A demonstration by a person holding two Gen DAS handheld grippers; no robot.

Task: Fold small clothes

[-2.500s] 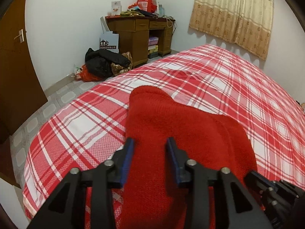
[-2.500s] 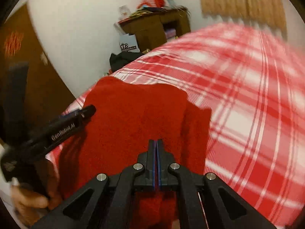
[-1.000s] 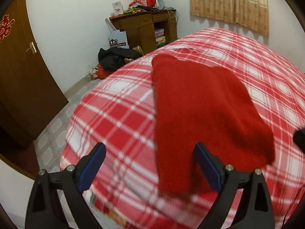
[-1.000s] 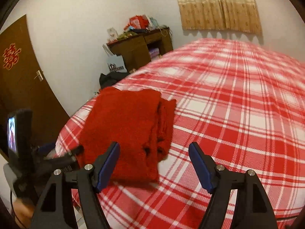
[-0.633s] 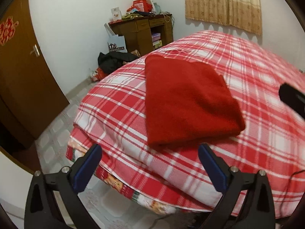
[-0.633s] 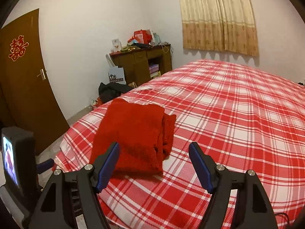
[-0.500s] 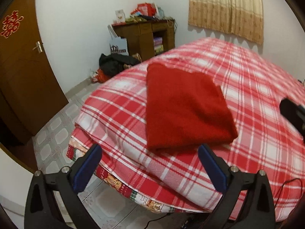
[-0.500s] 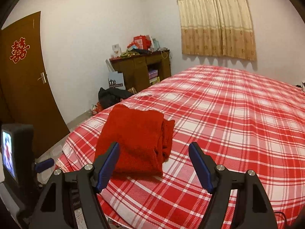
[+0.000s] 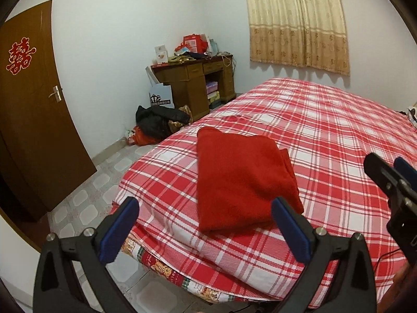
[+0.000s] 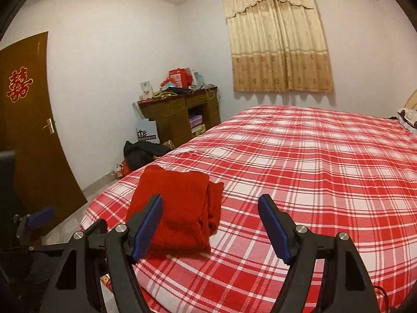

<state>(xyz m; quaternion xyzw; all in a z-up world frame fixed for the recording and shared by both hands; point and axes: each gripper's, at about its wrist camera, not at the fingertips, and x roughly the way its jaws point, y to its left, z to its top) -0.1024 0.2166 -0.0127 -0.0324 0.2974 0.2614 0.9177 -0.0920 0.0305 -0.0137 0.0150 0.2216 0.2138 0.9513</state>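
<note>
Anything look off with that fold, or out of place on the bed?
Mostly neat. The folded red garment lies flat near the corner of the plaid bed, but an inner layer sticks out unevenly along its right edge. Both grippers are open and clear of it.

I am looking over a bed (image 9: pixel 325 135) with a folded garment (image 9: pixel 242 174) lying on its near left corner, both grippers hanging off the near edge, the left gripper (image 9: pixel 206 227) before the garment and the right gripper (image 10: pixel 211 224) just to its right. Far left, a desk (image 9: pixel 192 86) is standing against the wall with a pile of clothes (image 9: pixel 159 122) sitting on the floor before it, a door (image 9: pixel 28 109) at the left and a curtain (image 9: pixel 297 23) hanging behind the bed.
</note>
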